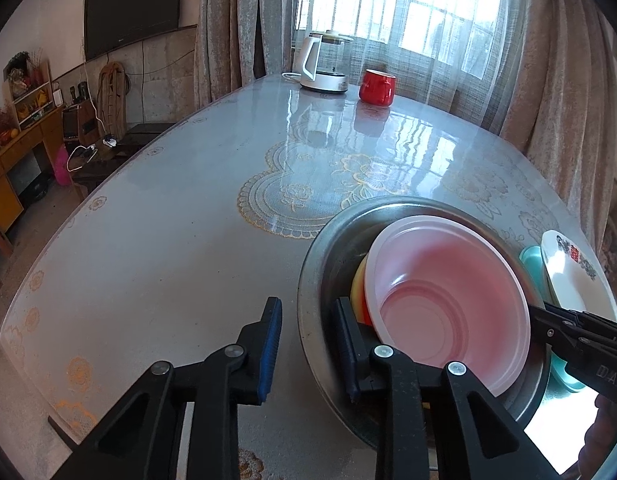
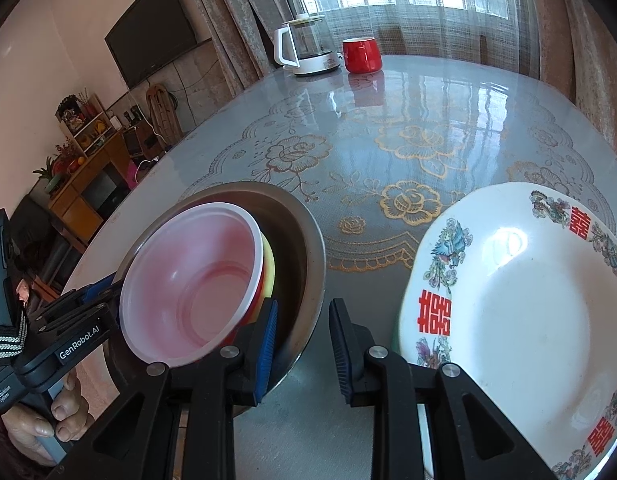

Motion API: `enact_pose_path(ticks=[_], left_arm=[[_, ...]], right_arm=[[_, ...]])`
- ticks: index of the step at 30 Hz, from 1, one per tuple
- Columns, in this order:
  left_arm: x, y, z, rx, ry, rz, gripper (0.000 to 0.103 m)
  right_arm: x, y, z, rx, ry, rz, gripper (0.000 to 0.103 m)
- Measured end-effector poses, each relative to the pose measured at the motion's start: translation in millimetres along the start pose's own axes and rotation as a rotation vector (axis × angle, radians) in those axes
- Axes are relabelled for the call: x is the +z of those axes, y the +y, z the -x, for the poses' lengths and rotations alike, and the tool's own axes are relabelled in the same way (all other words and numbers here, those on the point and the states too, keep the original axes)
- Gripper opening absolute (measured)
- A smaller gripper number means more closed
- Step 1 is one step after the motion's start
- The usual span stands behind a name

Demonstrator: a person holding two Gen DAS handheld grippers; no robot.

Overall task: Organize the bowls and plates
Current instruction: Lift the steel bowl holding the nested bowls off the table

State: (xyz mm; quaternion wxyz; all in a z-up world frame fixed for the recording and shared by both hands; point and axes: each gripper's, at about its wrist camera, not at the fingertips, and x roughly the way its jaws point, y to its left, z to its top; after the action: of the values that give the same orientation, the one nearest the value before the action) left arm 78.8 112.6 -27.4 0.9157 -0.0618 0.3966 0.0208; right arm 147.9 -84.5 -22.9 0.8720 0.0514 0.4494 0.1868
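Observation:
A metal basin (image 1: pixel 314 280) (image 2: pixel 308 248) sits on the table and holds a tilted pink bowl (image 1: pixel 448 304) (image 2: pixel 196 280) lying over a yellow and red bowl (image 1: pixel 358 288) (image 2: pixel 268 268). My left gripper (image 1: pixel 308 348) is open, its jaws on either side of the basin's near rim; it also shows in the right wrist view (image 2: pixel 104 284). My right gripper (image 2: pixel 302 344) is open, its jaws on either side of the basin's right rim; it also shows in the left wrist view (image 1: pixel 548 316). A white patterned plate (image 2: pixel 520 308) (image 1: pixel 568 280) lies on a teal dish (image 1: pixel 532 268).
A white kettle (image 1: pixel 322 66) (image 2: pixel 304 48) and a red mug (image 1: pixel 376 87) (image 2: pixel 360 55) stand at the table's far edge by the curtained window. The table (image 1: pixel 168 220) has a glossy lace-patterned cover. A TV and shelves line the left wall.

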Motion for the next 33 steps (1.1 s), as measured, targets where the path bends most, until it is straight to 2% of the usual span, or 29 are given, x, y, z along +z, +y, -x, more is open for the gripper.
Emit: enact_pose_path(ticks=[6, 21, 33], left_arm=[[-1.6, -3.6, 1.7, -0.004, -0.001, -0.013, 0.019], [-5.6, 1.5, 7.2, -0.042, 0.002, 0.023, 0.019], [-8.6, 2.5, 9.9, -0.047, -0.013, 0.003, 0.019]], right_arm=[[-2.2, 0.7, 2.1, 0.004, -0.002, 0.0, 0.026], [-3.9, 4.9, 2.5, 0.0, -0.005, 0.016, 0.025], [-4.9, 4.5, 2.5, 0.011, -0.006, 0.014, 0.026]])
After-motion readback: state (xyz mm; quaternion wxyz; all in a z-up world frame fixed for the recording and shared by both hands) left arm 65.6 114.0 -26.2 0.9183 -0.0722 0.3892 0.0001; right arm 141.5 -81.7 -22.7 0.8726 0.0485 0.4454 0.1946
